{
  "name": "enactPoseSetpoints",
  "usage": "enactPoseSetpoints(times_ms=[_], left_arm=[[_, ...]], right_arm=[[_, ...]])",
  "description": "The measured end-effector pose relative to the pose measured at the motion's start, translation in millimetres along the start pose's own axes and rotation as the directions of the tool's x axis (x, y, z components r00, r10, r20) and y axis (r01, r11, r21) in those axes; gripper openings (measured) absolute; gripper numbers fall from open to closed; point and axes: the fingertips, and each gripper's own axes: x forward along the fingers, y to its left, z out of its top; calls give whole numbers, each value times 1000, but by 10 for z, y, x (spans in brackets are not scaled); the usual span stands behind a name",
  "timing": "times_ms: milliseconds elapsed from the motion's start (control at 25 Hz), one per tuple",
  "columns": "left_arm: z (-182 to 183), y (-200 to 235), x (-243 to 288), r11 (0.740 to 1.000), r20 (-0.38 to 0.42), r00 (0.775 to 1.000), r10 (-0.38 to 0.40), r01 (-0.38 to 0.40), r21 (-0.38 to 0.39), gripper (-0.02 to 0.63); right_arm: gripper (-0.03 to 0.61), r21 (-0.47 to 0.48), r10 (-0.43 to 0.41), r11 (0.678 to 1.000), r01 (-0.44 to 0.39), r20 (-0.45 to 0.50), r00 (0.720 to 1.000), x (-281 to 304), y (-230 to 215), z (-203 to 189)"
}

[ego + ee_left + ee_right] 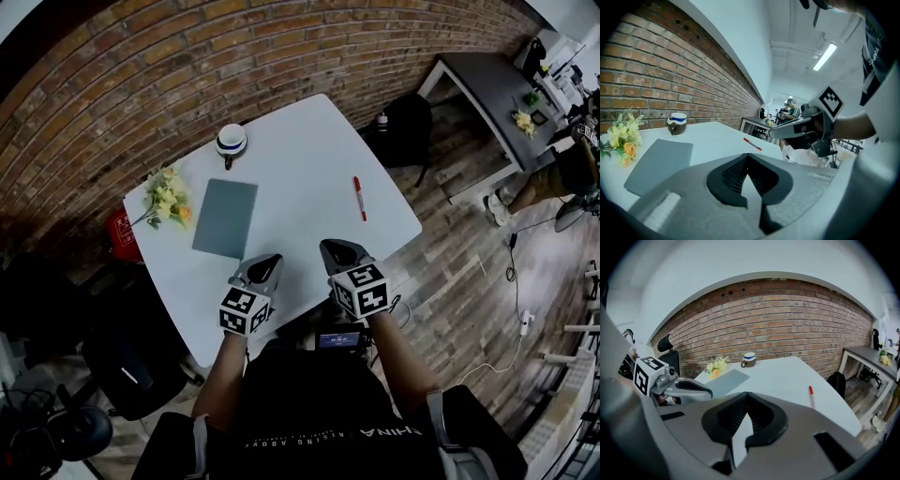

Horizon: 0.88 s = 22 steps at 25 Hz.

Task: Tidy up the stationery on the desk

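The left gripper and the right gripper hovered low in the frame at the white desk's near edge, both with jaws pressed together and empty. The red pen lay right of centre and the grey notebook left of centre. Tidying looked unstarted. Next, the right jaws would need to spread to reach the pen.

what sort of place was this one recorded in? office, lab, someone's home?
Most likely an office or co-working room: a white desk with a red pen and grey notebook against a brick wall, a second desk further off with a person sitting beside it.
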Motion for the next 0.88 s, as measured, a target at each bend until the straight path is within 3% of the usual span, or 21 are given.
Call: enactPoseSetpoints(times_ms=[280,880], left_arm=[[44,308,-5,987,30,988,150,-148,-60,4],[293,595,143,910,44,919,391,-379,-166,3]], right_arm=[[9,-99,138,985,-140,-22,990,384,80,240],[9,-228,366,896,-381,-107,925,852,-77,542]])
